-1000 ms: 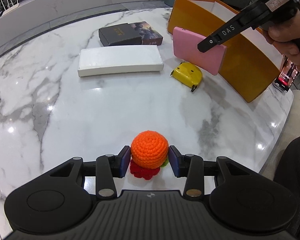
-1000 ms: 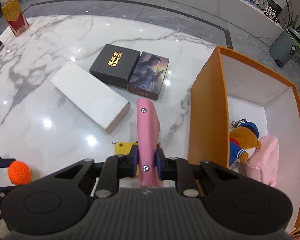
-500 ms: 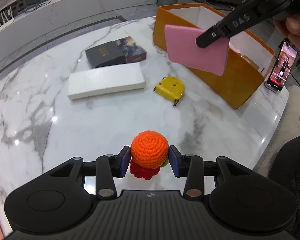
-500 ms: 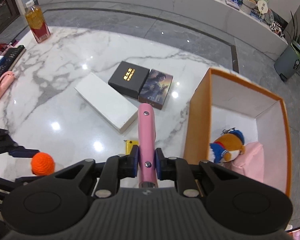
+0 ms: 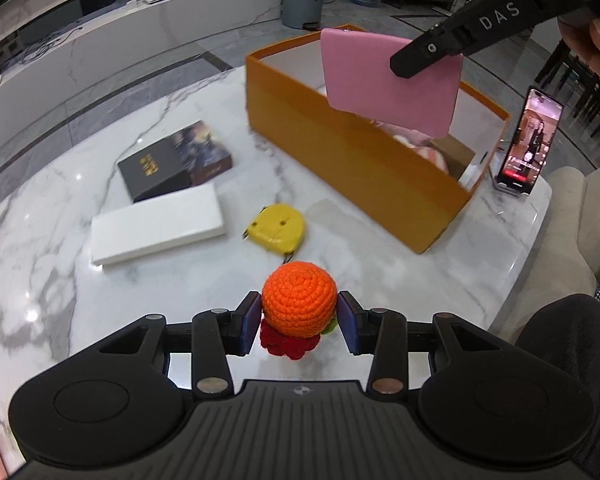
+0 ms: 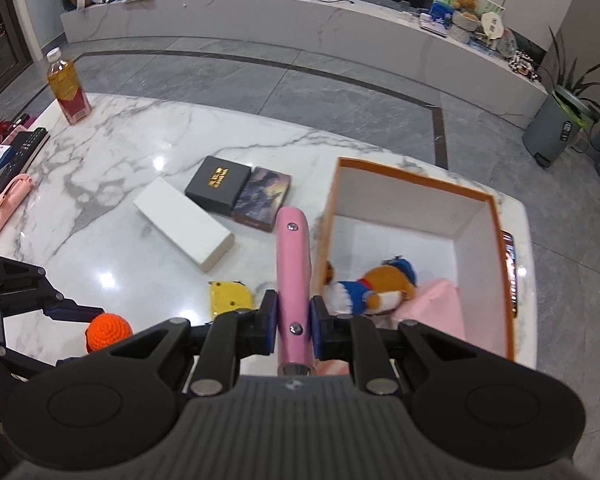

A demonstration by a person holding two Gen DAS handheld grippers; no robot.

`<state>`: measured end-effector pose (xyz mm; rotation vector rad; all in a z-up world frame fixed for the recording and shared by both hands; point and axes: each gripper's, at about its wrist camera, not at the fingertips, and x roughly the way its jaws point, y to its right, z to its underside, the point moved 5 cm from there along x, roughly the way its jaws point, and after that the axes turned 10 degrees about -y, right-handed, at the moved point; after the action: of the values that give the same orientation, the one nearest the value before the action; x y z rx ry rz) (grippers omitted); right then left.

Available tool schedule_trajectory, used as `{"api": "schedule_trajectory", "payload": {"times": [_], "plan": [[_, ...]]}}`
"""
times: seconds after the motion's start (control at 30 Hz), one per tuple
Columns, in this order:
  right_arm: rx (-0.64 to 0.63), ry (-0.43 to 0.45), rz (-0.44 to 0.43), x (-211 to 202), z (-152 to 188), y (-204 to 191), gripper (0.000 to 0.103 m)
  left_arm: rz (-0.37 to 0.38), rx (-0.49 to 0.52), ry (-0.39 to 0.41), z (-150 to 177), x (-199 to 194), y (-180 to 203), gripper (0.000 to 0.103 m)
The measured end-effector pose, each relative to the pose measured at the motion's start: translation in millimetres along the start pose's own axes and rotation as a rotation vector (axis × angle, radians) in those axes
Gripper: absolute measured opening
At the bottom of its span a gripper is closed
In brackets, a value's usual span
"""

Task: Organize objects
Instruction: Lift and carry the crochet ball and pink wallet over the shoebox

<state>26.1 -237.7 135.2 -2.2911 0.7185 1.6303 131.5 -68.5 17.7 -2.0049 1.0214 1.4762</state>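
Above the marble surface, the orange box now sits under the pink case that the right tongs have lifted, ready to drop in, while the left tongs, also raised, pinch the crocheted orange.

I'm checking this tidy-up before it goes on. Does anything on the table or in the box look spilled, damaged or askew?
Nothing spilled or damaged. The plush toy lies on its side in the orange box, and the white box, black box and yellow tape measure sit loosely angled on the marble table, just unsorted.
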Motion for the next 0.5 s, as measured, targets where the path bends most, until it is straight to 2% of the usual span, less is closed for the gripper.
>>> {"api": "schedule_trajectory", "payload": {"times": [0.23,0.5], "plan": [[0.024,0.034,0.006,-20,2,26,0.017,-0.008,0.043,0.005,-28,-5,20,0.048],[0.063,0.038,0.020,-17,4,63,0.017,0.005,0.103,0.048,-85,-9,45,0.048]]}}
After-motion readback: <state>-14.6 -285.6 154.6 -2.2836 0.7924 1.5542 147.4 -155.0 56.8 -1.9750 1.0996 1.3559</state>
